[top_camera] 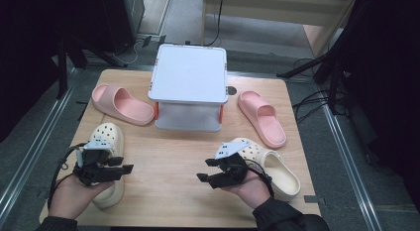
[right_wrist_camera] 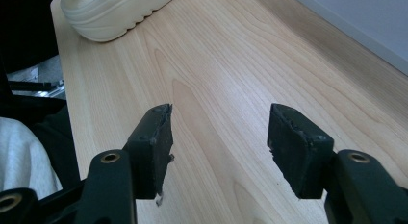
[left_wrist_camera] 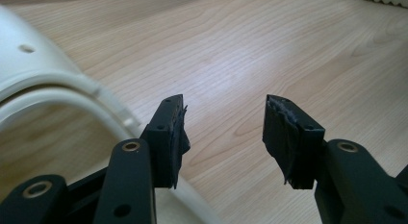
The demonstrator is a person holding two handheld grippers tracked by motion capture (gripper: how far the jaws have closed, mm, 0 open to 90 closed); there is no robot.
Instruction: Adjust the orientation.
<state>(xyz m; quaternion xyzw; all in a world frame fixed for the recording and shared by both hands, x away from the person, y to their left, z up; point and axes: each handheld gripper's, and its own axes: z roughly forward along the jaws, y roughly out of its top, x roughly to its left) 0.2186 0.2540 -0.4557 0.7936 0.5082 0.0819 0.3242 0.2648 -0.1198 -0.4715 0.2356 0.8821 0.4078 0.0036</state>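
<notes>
Two cream clogs lie near the table's front edge — the left clog (top_camera: 110, 142) under the left gripper (top_camera: 128, 170), the right clog (top_camera: 277, 166) just beside the right gripper (top_camera: 208, 170). Both grippers are spread and empty, pointing inward. Two pink slides (top_camera: 121, 104) flank a white rack (top_camera: 188, 72) (likely the shoes' destination). Nothing seems begun — next, close on a clog's rim.

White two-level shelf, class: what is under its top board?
Under the white shelf, the lower level looks empty from the high view between orange side posts. Its back part is covered by the top board.
</notes>
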